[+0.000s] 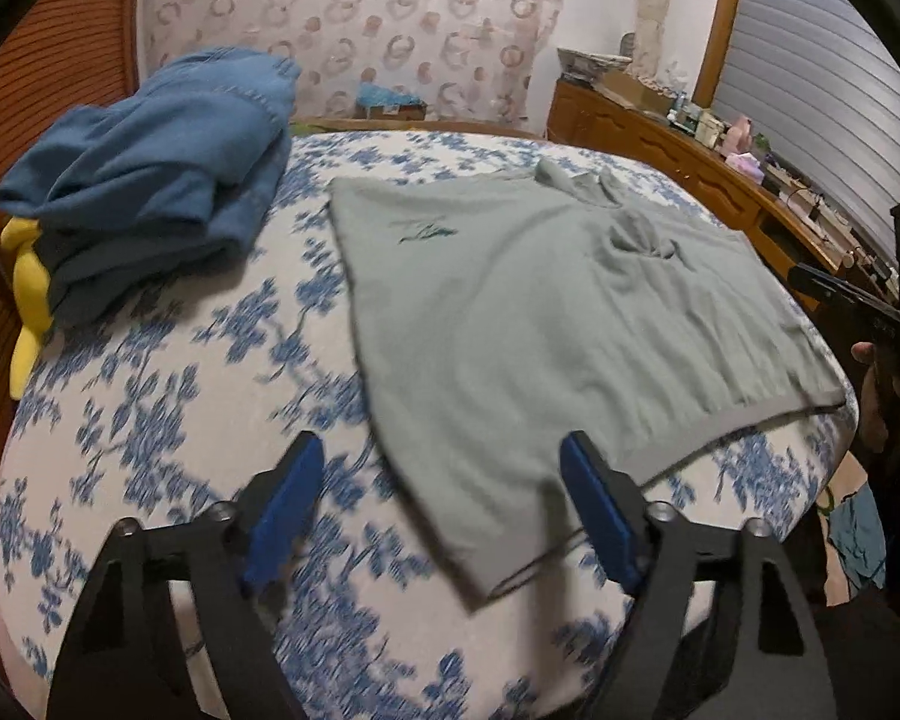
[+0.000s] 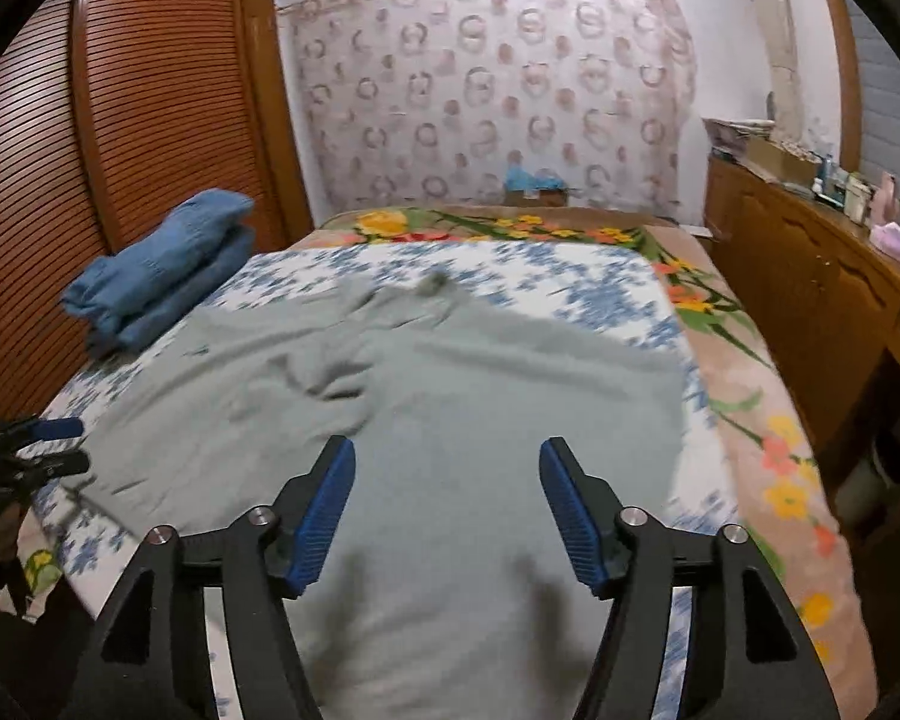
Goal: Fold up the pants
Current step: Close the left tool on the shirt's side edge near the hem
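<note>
A grey-green garment [image 1: 546,312] lies spread flat on the blue-flowered bedsheet [image 1: 168,420]; it also shows in the right wrist view [image 2: 450,408]. My left gripper [image 1: 444,504] is open and empty, hovering just above the garment's near left corner. My right gripper [image 2: 447,504] is open and empty above the garment's near edge. The right gripper also shows at the right edge of the left wrist view [image 1: 852,300]. The left gripper shows at the left edge of the right wrist view [image 2: 60,447].
A pile of folded blue denim [image 1: 150,180] sits at the bed's far left, with a yellow item [image 1: 27,300] beside it; the pile also shows in the right wrist view [image 2: 162,264]. A wooden dresser [image 2: 810,300] with clutter runs along the right. A slatted wardrobe [image 2: 120,90] stands left.
</note>
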Demonstrator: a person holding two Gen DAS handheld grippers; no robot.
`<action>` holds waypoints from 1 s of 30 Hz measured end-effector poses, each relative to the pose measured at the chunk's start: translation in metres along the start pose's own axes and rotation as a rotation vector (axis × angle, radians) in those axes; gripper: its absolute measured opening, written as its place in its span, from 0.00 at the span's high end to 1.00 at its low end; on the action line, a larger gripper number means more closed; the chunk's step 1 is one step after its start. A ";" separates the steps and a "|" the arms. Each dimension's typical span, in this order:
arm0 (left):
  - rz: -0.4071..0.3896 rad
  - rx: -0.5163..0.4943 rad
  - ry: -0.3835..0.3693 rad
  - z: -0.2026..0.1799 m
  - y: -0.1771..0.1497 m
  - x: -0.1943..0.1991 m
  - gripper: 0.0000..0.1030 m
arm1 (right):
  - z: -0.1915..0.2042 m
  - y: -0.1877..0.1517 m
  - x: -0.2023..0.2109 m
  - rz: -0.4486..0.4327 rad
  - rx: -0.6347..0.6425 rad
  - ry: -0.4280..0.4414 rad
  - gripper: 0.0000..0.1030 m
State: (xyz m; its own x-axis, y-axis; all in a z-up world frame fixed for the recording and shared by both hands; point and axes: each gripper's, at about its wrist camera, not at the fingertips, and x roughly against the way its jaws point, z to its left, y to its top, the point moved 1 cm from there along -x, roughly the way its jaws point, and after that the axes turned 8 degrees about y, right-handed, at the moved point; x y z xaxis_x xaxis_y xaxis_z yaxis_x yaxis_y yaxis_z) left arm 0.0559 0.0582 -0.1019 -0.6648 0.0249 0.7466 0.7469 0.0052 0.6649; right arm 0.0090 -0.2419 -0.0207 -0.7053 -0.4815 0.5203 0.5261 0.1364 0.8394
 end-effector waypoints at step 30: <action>0.049 -0.054 -0.040 -0.018 -0.004 0.009 0.96 | 0.023 -0.003 -0.009 0.029 0.058 0.003 0.32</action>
State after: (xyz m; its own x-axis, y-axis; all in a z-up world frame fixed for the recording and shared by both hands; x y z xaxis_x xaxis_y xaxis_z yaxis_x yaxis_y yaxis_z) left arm 0.0467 0.0402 -0.0972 -0.6257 0.0635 0.7775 0.7760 -0.0506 0.6287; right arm 0.0024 -0.2179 -0.0242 -0.6889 -0.4790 0.5441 0.5176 0.2004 0.8318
